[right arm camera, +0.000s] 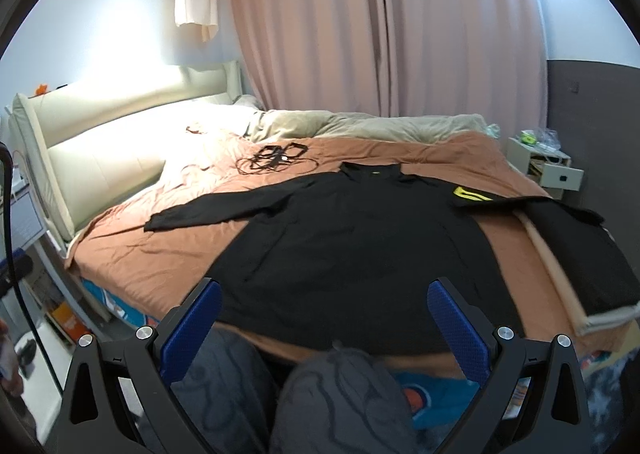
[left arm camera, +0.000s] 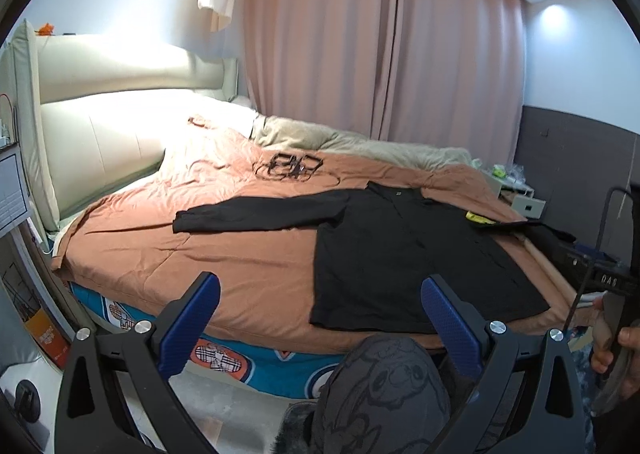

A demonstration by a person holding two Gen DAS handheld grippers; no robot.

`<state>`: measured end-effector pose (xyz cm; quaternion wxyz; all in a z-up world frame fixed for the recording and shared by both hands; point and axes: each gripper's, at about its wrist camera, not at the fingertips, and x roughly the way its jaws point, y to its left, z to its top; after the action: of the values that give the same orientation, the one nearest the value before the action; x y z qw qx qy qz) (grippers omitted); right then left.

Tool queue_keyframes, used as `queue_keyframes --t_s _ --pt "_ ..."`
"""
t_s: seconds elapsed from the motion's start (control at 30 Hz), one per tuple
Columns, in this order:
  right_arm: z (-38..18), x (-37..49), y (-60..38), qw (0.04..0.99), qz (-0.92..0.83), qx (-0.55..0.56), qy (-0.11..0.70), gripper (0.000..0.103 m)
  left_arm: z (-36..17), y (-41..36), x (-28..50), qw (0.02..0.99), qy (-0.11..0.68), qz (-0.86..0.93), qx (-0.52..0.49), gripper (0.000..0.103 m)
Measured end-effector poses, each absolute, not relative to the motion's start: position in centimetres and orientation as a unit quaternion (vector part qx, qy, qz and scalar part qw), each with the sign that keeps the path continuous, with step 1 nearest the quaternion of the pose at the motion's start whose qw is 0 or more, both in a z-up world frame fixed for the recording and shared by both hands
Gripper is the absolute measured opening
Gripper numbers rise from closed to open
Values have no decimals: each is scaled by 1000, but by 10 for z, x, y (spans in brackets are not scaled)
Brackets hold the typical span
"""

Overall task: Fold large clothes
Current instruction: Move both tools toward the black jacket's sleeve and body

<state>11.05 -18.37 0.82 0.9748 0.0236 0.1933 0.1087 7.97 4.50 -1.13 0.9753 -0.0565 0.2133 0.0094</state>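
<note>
Now: black shirt (right arm camera: 352, 250) flat on bed (right arm camera: 160, 254), collar at 12, one sleeve (left arm camera: 256, 213) out toward 9. Left tongs (left arm camera: 320, 310) & right tongs (right arm camera: 324, 314) wide, empty. Grab sleeve cuff first, fold inward w/o bunching.

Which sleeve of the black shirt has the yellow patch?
The far-right sleeve, reaching toward the nightstand; the yellow patch sits near its shoulder. The left sleeve is plain black.

Black shirt (left arm camera: 404, 254) flat on bed (left arm camera: 200, 254); left gripper (left arm camera: 320, 300) agape.
</note>
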Motion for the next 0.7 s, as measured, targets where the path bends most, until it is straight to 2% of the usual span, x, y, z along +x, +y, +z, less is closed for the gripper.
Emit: queue_keyframes --t_s 0.7 --pt "-1 291 -103 960 153 44 229 103 -42 143 221 952 275 80 -104 103"
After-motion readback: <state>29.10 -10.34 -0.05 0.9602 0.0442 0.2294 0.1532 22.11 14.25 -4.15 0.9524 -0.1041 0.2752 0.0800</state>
